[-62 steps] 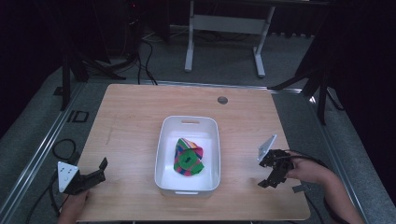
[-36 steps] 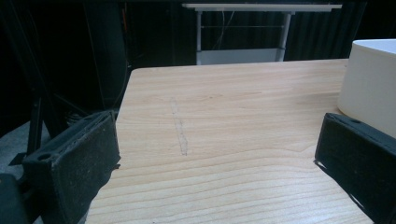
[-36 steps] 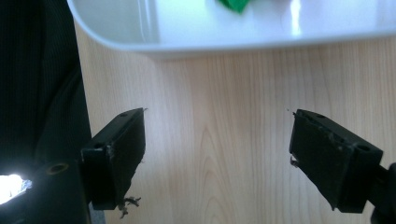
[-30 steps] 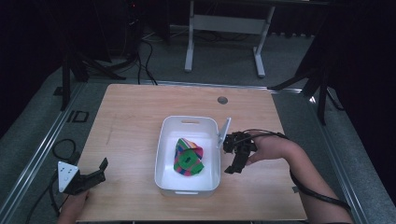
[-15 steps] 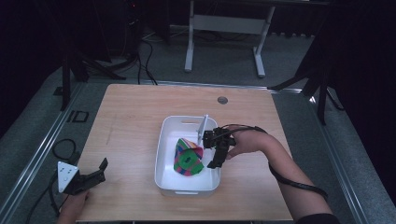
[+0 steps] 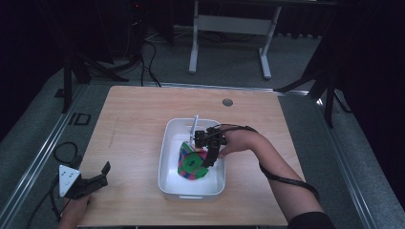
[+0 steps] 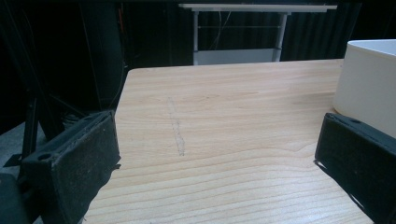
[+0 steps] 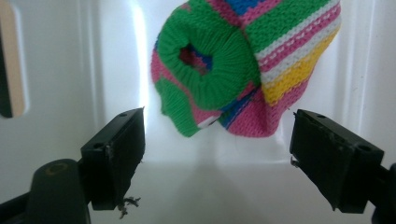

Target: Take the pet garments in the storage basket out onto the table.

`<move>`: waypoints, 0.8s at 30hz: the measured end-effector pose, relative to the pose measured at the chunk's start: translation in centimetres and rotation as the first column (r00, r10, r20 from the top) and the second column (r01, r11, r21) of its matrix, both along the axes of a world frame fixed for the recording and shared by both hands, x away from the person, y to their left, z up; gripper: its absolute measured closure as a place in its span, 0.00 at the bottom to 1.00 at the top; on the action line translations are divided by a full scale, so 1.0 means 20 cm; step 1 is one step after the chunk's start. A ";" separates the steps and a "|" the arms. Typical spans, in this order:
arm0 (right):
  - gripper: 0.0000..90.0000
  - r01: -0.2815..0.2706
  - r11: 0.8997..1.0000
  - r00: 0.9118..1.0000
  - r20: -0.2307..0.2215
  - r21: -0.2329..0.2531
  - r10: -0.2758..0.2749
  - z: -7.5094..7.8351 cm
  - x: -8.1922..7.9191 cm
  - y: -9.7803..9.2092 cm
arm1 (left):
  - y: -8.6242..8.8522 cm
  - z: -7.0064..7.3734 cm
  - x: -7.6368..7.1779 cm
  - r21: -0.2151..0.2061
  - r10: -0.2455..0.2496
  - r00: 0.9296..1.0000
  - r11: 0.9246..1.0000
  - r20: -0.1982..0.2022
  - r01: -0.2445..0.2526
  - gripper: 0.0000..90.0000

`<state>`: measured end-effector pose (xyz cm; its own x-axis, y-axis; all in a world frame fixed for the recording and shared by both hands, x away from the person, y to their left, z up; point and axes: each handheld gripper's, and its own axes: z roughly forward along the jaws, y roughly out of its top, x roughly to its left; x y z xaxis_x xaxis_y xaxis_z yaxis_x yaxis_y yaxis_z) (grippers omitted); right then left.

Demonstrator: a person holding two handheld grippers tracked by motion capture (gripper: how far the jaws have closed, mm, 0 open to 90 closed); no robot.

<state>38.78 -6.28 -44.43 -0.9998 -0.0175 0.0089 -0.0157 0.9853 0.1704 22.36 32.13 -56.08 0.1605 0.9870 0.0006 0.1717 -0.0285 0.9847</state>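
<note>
- Right gripper [image 6: 208, 160] is dipped into the white tub [image 6: 167, 157], its jaws pointing down at the knitted sock [image 6: 192, 164] that lies inside.
- From the right gripper view, the right gripper [image 8: 217, 158] has the sock [image 8: 243, 65] just ahead of its jaws, in line with the gap between them and not yet inside it; no pad touches the wool.
- Its jaws stand spread wide, wider than the sock bundle, and hold nothing.
- One jaw has a few loose threads hanging off its lower edge.
- The sock sits on the tub floor, about the middle of the tub, a little toward the person's side in the high view.
- It is bunched into a rounded lump, with a green ribbed cuff curled into a ring whose opening faces the gripper.
- Beside the green cuff run stripes of pink, white, yellow and blue; the underside of the lump is mostly pink.
- The person's right hand [image 6: 239, 140] reaches across the tub's right wall to hold the gripper there.
- Left gripper [image 6: 86, 183] lies well apart from the tub, down by the table's [image 6: 133, 119] near left corner.
- In the left gripper view its jaws are also wide apart and empty, resting low over the bare wood, with the tub's [image 7: 369, 84] outer wall just beyond the right-hand jaw.
</note>
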 end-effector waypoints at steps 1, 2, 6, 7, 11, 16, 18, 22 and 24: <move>0.20 -0.003 1.000 1.000 0.003 -0.003 0.003 -0.01 0.01 0.01 | 0.00 0.00 0.00 0.000 -0.001 1.000 1.000 0.000 0.001 0.00; 0.20 -0.002 1.000 1.000 0.001 -0.003 0.002 -0.02 0.01 0.01 | 0.00 0.00 0.00 0.000 -0.001 1.000 1.000 -0.001 0.001 0.00; 0.20 -0.003 1.000 1.000 -0.003 -0.006 0.003 -0.05 0.03 0.04 | 0.00 0.00 0.00 0.000 -0.003 1.000 1.000 -0.003 0.003 0.00; 0.20 0.003 1.000 1.000 -0.003 -0.014 -0.003 -0.07 0.03 0.04 | 0.00 0.00 0.00 -0.001 -0.004 1.000 1.000 -0.003 0.004 0.00; 0.20 0.006 0.999 1.000 0.000 -0.042 -0.006 -0.12 0.05 0.06 | 0.00 0.00 0.00 -0.002 -0.004 1.000 1.000 -0.003 0.004 0.00; 0.15 0.021 0.998 1.000 0.003 -0.052 -0.021 -0.17 0.06 0.08 | 0.00 0.00 0.00 -0.003 -0.004 1.000 1.000 -0.002 0.004 0.00; 0.14 0.033 0.998 0.999 0.012 -0.060 -0.032 -0.20 0.06 0.09 | 0.00 0.00 0.00 -0.002 -0.004 1.000 1.000 -0.002 0.004 0.00; 0.14 0.020 0.997 1.000 0.006 -0.077 -0.019 -0.22 0.05 0.10 | 0.00 0.00 0.00 -0.003 -0.005 1.000 1.000 -0.002 0.005 0.00; 0.14 0.007 0.995 1.000 0.001 -0.097 -0.007 -0.25 0.03 0.12 | 0.00 0.00 0.00 -0.004 -0.004 1.000 1.000 -0.001 0.004 0.00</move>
